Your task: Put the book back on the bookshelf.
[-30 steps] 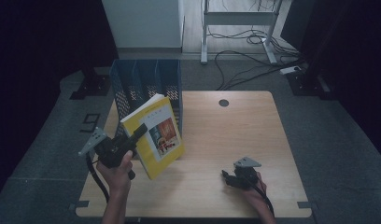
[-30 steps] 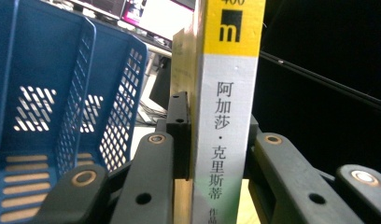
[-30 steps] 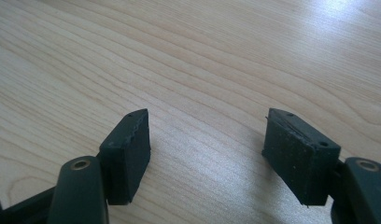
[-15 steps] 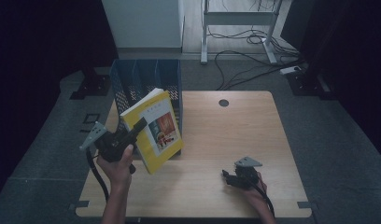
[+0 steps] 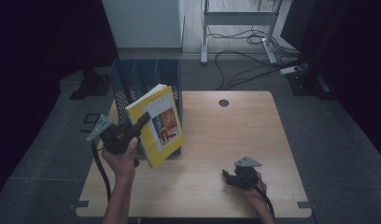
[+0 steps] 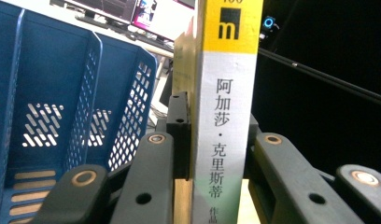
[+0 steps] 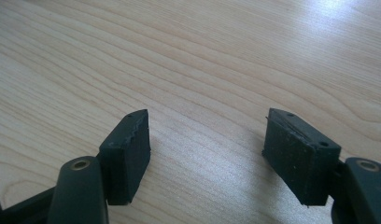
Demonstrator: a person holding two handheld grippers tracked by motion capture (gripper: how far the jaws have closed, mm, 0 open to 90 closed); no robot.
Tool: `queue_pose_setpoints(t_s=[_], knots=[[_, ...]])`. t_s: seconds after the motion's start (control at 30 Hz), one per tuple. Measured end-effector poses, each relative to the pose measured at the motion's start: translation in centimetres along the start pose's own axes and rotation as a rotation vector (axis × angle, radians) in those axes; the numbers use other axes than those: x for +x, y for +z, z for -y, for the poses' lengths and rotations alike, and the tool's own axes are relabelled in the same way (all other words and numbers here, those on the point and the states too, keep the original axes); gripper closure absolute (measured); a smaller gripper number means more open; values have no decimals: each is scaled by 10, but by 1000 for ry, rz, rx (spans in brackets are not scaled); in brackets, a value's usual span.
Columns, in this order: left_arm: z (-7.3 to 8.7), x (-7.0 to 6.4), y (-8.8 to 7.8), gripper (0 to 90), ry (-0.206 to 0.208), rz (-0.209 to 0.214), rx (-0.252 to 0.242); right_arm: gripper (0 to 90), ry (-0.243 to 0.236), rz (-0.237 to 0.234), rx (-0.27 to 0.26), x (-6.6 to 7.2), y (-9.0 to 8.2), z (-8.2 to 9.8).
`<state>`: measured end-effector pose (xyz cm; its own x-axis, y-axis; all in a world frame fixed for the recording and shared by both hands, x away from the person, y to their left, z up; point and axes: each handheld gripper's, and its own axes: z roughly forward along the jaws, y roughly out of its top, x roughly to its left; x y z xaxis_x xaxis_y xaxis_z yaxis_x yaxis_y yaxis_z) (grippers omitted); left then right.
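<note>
Left hand-held gripper (image 5: 141,122) raised, clamping tilted yellow book (image 5: 160,123); right hand-held gripper (image 5: 227,177) resting low.

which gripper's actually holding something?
The left gripper: its jaws clamp the spine of the yellow book. The right gripper rests open on the table.

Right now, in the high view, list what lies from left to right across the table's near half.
Left gripper → yellow book → right gripper, low over the wooden table.
</note>
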<state>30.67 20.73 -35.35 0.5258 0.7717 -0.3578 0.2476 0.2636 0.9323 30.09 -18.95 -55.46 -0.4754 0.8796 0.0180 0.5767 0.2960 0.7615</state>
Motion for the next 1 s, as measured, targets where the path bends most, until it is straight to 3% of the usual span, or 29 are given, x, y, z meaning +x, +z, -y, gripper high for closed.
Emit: queue_pose_setpoints(t_s=[0.37,1.0], knots=[[-5,7,6,752,-12,-19,1,306,2,1,2,0,0,0],[-24,15,20,752,7,-89,-31,306,3,2,1,0,0,0]])
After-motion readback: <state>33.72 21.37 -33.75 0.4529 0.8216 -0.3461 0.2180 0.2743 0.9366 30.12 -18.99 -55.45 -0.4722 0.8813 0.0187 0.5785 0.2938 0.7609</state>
